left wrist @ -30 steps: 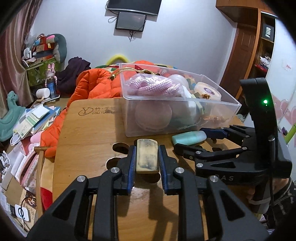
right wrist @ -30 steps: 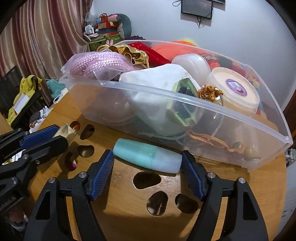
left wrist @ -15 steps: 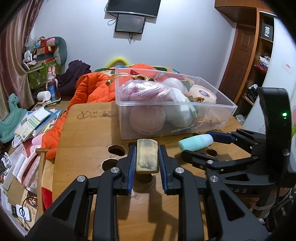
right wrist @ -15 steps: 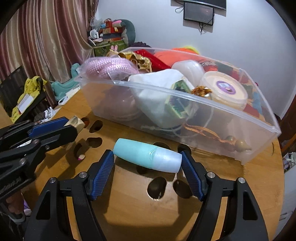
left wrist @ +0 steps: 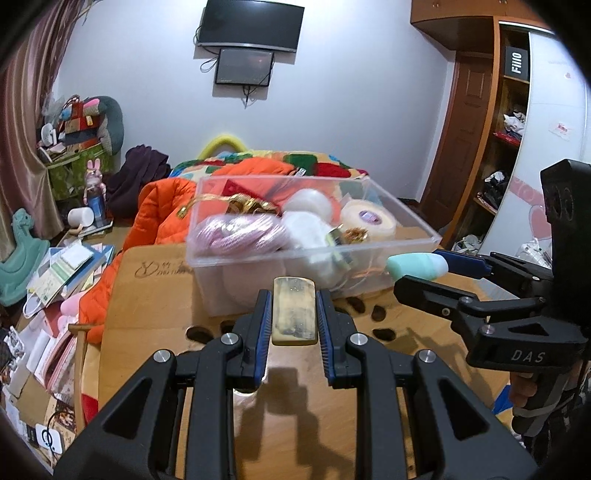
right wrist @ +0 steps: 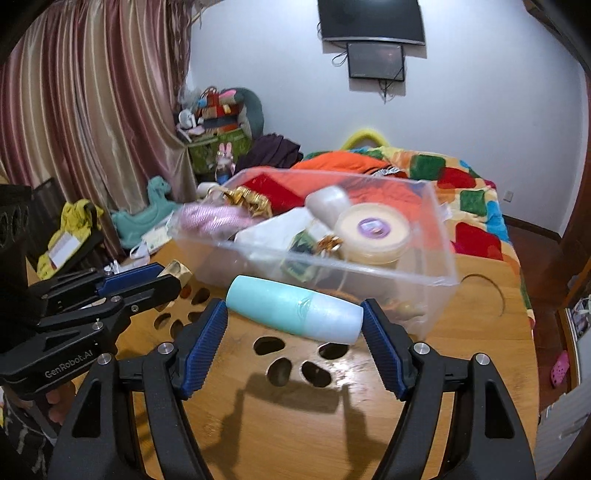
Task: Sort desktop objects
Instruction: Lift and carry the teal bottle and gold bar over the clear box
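Wooden table (left wrist: 155, 306), clear bin (left wrist: 373, 275) at its far side already holding many things. Our left gripper (left wrist: 294, 314) clamps a flat tan block (left wrist: 294, 312), our right gripper (right wrist: 295, 314) a teal bottle (right wrist: 293, 309); both remain unbinned.

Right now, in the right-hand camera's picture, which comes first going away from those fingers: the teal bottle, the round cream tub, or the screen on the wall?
1. Teal bottle: held crosswise between the right gripper's fingers.
2. Round cream tub: inside the clear bin, beyond the bottle, slightly right.
3. Wall screen: high on the far wall.
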Demonstrator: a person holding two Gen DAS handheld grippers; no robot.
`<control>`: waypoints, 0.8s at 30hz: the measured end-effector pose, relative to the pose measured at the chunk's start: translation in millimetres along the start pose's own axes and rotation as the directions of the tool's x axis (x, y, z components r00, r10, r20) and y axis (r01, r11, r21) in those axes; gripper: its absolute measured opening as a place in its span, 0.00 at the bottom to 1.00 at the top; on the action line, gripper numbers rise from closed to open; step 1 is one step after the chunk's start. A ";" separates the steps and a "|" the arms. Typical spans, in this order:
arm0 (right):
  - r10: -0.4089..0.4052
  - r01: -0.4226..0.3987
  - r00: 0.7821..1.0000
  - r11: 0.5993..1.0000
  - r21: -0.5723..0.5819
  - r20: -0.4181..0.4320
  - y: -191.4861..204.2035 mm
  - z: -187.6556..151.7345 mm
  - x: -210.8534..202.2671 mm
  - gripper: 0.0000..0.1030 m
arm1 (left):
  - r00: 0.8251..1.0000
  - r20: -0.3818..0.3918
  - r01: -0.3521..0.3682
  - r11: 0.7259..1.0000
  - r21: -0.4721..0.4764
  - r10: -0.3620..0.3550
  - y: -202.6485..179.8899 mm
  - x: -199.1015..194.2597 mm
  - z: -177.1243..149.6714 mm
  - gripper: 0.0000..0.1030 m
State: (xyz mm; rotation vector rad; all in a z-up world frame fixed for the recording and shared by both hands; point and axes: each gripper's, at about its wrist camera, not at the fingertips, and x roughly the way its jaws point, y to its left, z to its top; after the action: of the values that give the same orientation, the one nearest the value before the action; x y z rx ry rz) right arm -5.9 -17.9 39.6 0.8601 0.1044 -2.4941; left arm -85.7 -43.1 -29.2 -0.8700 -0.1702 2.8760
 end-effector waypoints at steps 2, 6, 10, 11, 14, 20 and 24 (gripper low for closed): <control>-0.004 0.004 1.000 1.000 0.016 0.014 -6.3 2.3 -3.4 0.69 | 1.000 0.008 0.007 1.000 0.005 -0.007 -4.2 0.7 3.9 0.22; -0.015 0.014 0.999 0.999 0.036 0.029 -17.5 3.5 -7.5 0.69 | 1.000 0.017 0.016 1.000 0.012 -0.016 -10.5 4.6 12.5 0.22; -0.021 0.019 0.999 0.999 0.050 0.035 -24.7 7.0 -5.9 0.69 | 0.999 0.029 0.024 1.000 0.017 -0.024 -14.1 9.2 22.2 0.22; -0.021 0.019 0.999 0.998 0.052 0.037 -26.9 8.5 -5.2 0.69 | 0.999 0.032 0.025 1.000 0.017 -0.026 -14.5 10.5 25.0 0.22; -0.025 0.023 0.999 0.999 0.047 0.044 -31.6 14.3 -1.2 0.69 | 0.999 0.040 0.025 0.999 0.020 -0.026 -15.5 14.6 33.3 0.22; -0.037 0.036 0.998 0.999 0.031 0.047 -35.7 24.7 9.6 0.69 | 0.998 0.056 0.024 0.999 0.035 -0.026 -20.0 24.3 50.1 0.22; -0.035 0.034 0.999 0.999 0.030 0.037 -40.6 29.0 18.9 0.69 | 0.999 0.048 0.024 0.999 0.035 -0.026 -19.5 36.2 55.7 0.22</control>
State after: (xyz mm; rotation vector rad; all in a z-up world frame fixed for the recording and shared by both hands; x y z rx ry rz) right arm -54.3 2.9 48.0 0.8301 0.0707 -2.5486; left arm -144.8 -22.0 0.1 -0.7871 -0.1353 2.8695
